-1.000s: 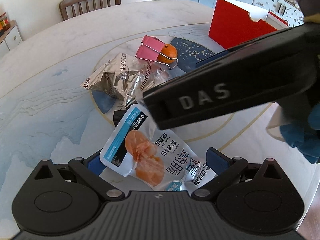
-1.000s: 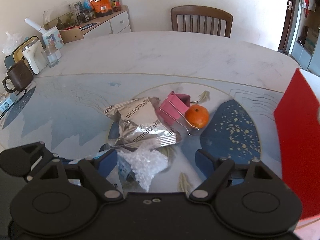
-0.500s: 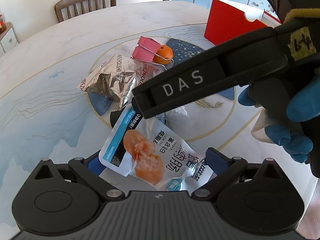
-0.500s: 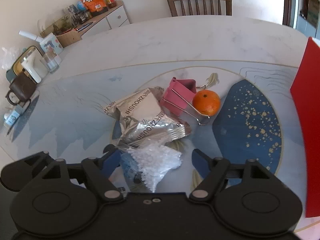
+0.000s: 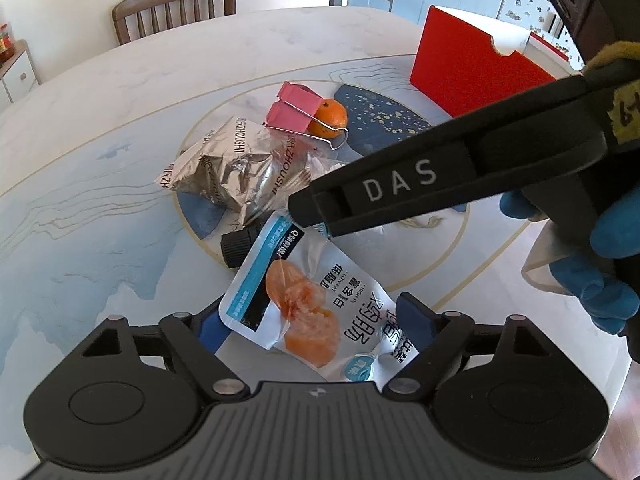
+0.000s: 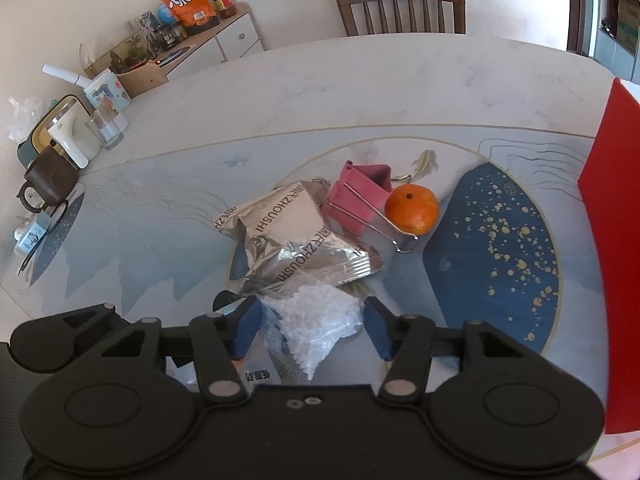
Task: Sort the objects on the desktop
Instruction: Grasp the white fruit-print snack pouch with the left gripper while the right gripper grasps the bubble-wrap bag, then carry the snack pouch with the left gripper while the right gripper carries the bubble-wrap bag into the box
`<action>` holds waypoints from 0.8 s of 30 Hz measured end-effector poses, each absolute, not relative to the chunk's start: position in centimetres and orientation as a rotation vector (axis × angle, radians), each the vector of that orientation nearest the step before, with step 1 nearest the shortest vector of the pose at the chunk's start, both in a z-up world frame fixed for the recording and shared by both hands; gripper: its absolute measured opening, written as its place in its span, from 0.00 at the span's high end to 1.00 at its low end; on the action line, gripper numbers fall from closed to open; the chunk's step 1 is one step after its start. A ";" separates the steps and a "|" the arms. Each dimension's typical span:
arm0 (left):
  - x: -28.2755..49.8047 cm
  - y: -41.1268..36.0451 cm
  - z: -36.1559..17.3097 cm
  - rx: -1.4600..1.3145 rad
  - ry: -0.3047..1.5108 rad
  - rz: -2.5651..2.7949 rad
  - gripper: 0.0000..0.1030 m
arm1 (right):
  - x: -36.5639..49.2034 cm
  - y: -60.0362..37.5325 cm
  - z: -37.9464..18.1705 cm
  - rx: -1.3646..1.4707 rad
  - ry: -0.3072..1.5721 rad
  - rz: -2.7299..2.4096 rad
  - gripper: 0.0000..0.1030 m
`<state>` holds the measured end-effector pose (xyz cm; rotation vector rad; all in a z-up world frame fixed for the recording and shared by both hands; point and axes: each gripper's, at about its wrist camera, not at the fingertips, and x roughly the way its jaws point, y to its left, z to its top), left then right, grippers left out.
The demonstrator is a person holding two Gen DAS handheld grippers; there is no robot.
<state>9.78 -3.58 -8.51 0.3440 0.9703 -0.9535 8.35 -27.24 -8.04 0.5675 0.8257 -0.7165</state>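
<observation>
Snack pouch printed with orange pieces, flat on tabletop, between spread fingers of left claw, untouched by either pad; right claw equally wide, straddling clear bag of white granules. Silver foil packet just beyond that bag, overlapping it; pink binder clip touching orange further back. Black cap beside pouch's top edge. Red box well apart, far right
</observation>
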 end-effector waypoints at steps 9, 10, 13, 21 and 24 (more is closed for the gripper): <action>8.7 -4.2 -7.5 0.333 0.953 -0.986 0.55 | 6.3 -27.3 -7.9 0.555 0.852 -0.781 0.60; 8.6 -4.3 -7.4 0.341 0.947 -0.983 0.58 | 5.9 -27.2 -7.9 0.558 0.852 -0.785 0.61; 8.6 -4.5 -7.3 0.337 0.957 -0.995 0.69 | 4.8 -27.2 -7.8 0.568 0.851 -0.802 0.62; 8.1 -4.5 -6.6 0.309 0.966 -1.017 0.92 | 2.1 -26.4 -6.7 0.559 0.851 -0.817 0.64; 8.0 -4.4 -6.0 0.274 0.964 -1.034 0.95 | 1.3 -25.8 -6.2 0.546 0.848 -0.814 0.64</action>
